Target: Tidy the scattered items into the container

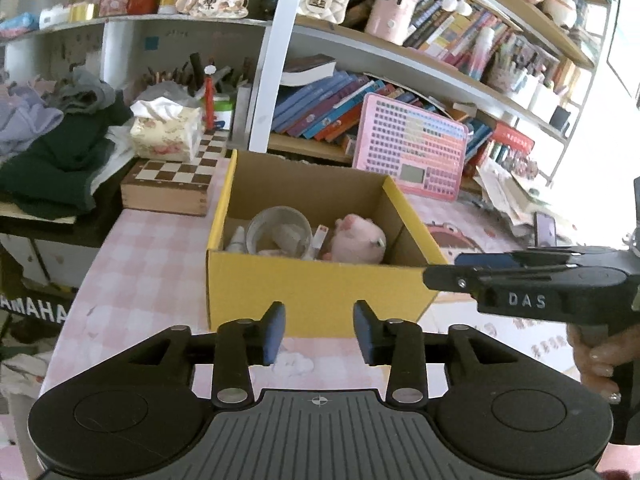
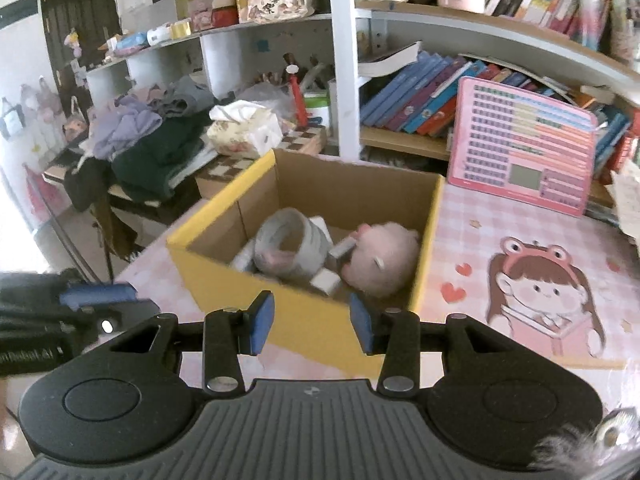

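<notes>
A yellow cardboard box stands on the pink table; it also shows in the right wrist view. Inside lie a pink plush pig, a grey roll of tape and small white items. The plush and the tape roll show in the right wrist view too. My left gripper is open and empty, just in front of the box. My right gripper is open and empty at the box's near wall. The right gripper also shows from the side in the left wrist view.
A pink keyboard toy leans against the bookshelf behind the box. A chessboard case with a tissue box on it sits to the left, beside piled clothes. The table mat has a cartoon girl print.
</notes>
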A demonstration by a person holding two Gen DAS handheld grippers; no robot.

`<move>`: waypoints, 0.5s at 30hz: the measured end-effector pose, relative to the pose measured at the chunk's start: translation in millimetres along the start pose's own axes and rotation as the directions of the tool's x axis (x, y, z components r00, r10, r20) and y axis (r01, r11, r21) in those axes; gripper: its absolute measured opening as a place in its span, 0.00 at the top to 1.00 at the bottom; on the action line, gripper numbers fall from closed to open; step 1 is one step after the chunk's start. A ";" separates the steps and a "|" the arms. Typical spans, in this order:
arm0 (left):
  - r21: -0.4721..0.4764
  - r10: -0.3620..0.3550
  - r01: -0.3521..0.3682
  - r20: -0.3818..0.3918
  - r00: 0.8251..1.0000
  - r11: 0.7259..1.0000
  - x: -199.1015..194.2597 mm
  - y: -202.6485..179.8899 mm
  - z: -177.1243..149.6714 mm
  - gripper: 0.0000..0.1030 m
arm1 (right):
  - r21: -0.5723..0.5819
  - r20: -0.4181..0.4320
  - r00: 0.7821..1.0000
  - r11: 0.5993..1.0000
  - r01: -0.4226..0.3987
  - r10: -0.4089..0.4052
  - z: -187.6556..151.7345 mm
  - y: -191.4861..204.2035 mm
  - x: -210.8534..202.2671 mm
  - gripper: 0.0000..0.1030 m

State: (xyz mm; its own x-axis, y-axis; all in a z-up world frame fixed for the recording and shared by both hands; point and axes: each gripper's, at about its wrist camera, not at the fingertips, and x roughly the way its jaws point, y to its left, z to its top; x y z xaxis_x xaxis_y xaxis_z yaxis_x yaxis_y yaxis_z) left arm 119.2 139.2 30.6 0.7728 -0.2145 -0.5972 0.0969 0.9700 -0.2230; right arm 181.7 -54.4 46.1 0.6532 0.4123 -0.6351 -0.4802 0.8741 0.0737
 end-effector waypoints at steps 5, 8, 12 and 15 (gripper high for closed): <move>0.060 0.012 -0.011 -0.014 1.000 0.998 -14.1 -11.5 -19.3 0.54 | 0.026 -0.020 1.000 1.000 0.014 -0.014 -29.2 5.5 -16.4 0.61; 0.072 0.007 -0.004 -0.035 0.999 0.997 -18.9 -16.1 -30.0 0.49 | 0.051 -0.036 0.999 0.999 0.017 -0.015 -42.7 8.4 -24.4 0.61; 0.059 0.009 -0.006 -0.055 0.998 0.998 -22.9 -21.9 -43.2 0.44 | 0.085 -0.062 0.998 0.996 0.039 -0.034 -62.1 10.9 -32.5 0.61; 0.037 0.010 -0.007 -0.074 0.997 0.999 -22.4 -24.9 -50.7 0.42 | 0.087 -0.100 0.994 0.994 0.060 -0.051 -75.4 13.3 -33.7 0.62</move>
State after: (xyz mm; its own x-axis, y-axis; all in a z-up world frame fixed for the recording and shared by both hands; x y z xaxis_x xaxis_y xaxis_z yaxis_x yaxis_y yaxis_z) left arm 67.6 114.1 10.4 0.7249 -0.2128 -0.6551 0.1145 0.9751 -0.1900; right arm 109.2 -76.1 10.5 0.6152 0.3398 -0.7114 -0.3877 0.9161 0.1023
